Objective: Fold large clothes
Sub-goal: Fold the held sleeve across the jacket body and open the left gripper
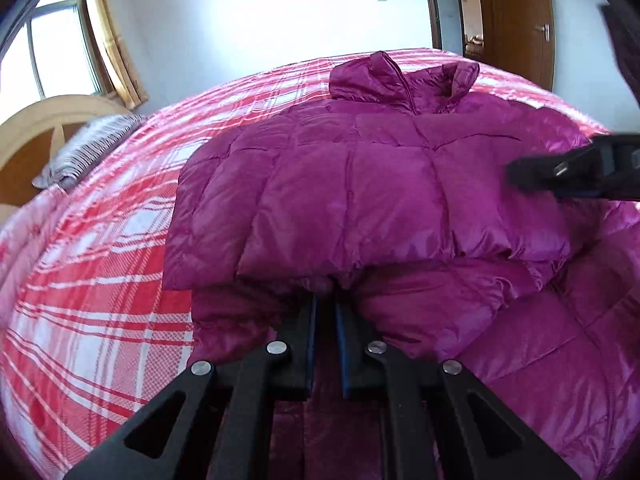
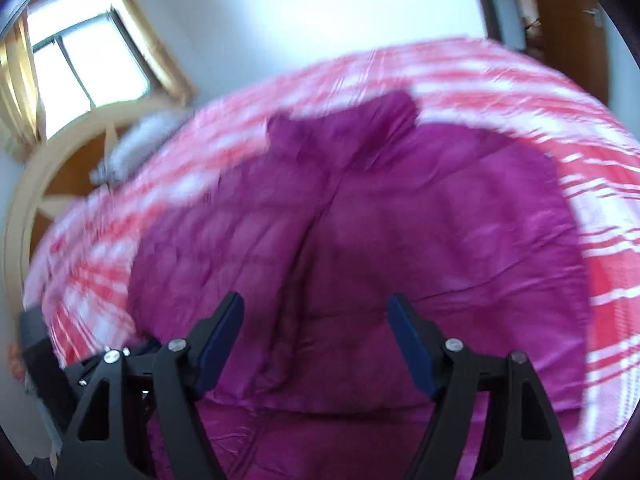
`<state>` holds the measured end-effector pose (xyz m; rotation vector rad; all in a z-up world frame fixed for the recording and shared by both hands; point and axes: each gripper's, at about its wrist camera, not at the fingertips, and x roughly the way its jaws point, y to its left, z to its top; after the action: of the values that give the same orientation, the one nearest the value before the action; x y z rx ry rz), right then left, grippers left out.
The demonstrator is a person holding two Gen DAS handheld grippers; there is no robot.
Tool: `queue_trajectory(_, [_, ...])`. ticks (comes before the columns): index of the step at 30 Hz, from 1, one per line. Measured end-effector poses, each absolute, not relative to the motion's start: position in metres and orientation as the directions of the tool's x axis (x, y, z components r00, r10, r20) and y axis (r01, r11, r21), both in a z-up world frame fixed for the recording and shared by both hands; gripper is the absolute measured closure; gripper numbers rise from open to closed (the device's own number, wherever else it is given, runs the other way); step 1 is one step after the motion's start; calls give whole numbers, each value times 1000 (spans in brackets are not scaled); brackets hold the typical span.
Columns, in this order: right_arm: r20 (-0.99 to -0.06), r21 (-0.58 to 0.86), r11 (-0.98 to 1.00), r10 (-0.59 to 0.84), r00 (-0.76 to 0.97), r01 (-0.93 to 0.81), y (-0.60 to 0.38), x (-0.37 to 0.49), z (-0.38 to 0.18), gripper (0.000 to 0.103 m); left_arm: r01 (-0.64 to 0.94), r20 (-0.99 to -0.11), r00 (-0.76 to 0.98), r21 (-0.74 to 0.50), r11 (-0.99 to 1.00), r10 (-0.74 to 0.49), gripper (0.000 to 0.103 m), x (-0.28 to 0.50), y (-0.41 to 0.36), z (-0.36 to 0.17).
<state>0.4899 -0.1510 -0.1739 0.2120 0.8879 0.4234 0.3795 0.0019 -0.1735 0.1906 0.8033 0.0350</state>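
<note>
A magenta quilted down jacket (image 1: 360,184) lies spread on the bed, collar at the far end. My left gripper (image 1: 326,300) is shut on a fold of the jacket's near edge, its fingertips buried under the puffy fabric. My right gripper shows at the right of the left wrist view (image 1: 560,172), hovering over the jacket. In the blurred right wrist view the right gripper (image 2: 316,316) is open and empty above the jacket (image 2: 400,220).
The bed has a red and white plaid sheet (image 1: 100,248). A striped pillow (image 1: 88,148) lies by the wooden headboard (image 1: 36,120) at the left. A window (image 1: 52,48) is far left and a wooden door (image 1: 516,20) far right.
</note>
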Motion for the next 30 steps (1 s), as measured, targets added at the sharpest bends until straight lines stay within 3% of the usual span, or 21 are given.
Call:
queue_trajectory(1, [-726,359,892,452,518,-275,-140,494,-182,39,41,-711,695,189,981,108,94,380,1,-174])
queue_trajectory(3, [-730,365,877,478,489,-313,-130,494,-186,83,41,-711,695,183,982,103,94,380,2,-174])
queue_trajectory(6, [-698,299,886,456,553,-353,-123,480,-164,90,41,-713,695,172,984,96,94,382,6,-174])
queue_trajectory(13, [-574,225,909,415,706,-351,-154,457,-107,91,35,-707,704,128,991,66,94,377,13,-169])
queue_trajectory(18, [-646,183,948,316,695,-261,-177,468,-139,91,-4,-679,734,27,1000,21,94,355,36,-147])
queue_trajectory(22, [-712,191,960,279,645,-204,-195,476,-177,91,-31,-594,803,32,999,44,94,352,44,-106])
queue_trajectory(26, [-729,195,954,295,618,-226,-202,475,-187,84,8,-531,847,54,999,22,92,381,32,-67])
queue_trajectory(28, [-733,187,958,283,619,-216,-205,472,-180,78,53,-533,846,62,997,-12,72,402,26,-64])
queue_trajectory(29, [-730,181,962,270,628,-203,-206,470,-175,68,48,-544,839,68,997,-4,49,411,23,-66])
queue_trajectory(30, [-724,172,967,254,641,-188,-208,468,-169,62,25,-555,831,75,997,21,38,423,24,-72])
